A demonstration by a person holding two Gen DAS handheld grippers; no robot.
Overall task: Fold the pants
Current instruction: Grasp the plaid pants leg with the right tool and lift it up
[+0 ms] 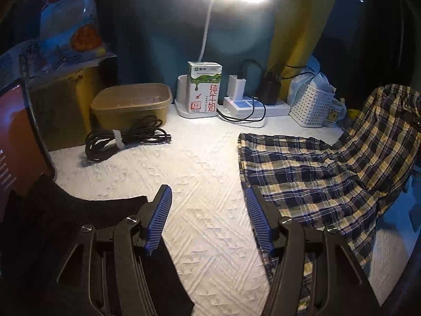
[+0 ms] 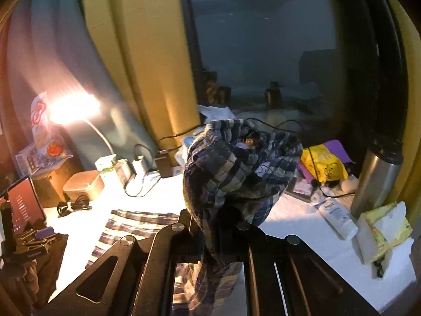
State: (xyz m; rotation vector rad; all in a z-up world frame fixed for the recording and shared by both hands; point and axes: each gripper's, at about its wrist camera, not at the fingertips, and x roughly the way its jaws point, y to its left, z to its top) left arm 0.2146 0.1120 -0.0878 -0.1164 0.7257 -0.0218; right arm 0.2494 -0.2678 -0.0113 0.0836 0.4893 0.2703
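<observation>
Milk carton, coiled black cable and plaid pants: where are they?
Milk carton [image 1: 204, 89]: left wrist view, front face.
Coiled black cable [image 1: 123, 138]: left wrist view, bundle's middle.
Plaid pants [image 1: 310, 173]: left wrist view, flat part.

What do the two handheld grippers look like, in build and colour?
The left gripper has black slotted linkage arms with round silver screws and ribbed blue pads. The right gripper has the same black arms and silver screws; its pads are hidden.
</observation>
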